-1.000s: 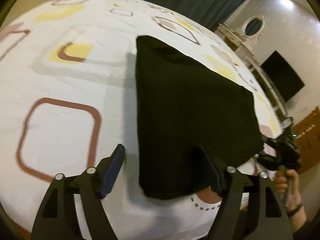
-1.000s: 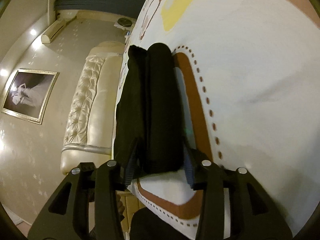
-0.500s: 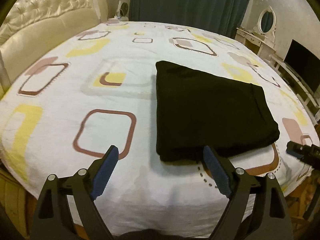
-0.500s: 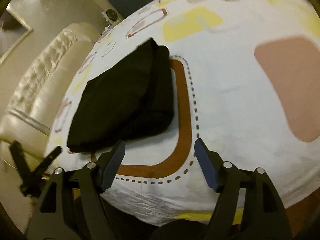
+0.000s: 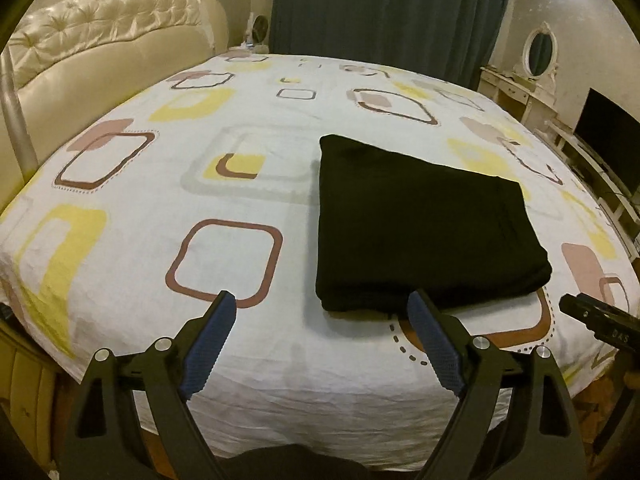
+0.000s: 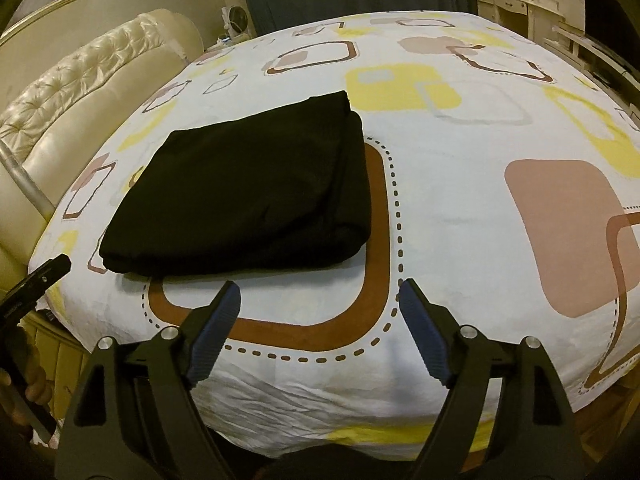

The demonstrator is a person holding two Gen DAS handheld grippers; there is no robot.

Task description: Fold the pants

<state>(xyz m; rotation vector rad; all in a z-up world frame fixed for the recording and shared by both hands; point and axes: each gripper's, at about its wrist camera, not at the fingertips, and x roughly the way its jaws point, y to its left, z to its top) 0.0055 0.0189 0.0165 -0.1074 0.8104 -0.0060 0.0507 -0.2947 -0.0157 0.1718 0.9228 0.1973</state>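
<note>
Lying folded into a thick black rectangle, pants (image 5: pixel 420 220) on the patterned bedsheet (image 5: pixel 240 360), near the bed's front edge, over a brown rounded-square print. Left gripper (image 5: pixel 320 308) spread wide, nothing between its blue pads, just short of the pants' near edge. Right gripper (image 6: pixel 320 292) just widened, jaws far apart and empty, clear of the fabric. Cream tufted headboard (image 5: pixel 100 40) at left, dark curtains (image 5: pixel 380 12) behind.
</note>
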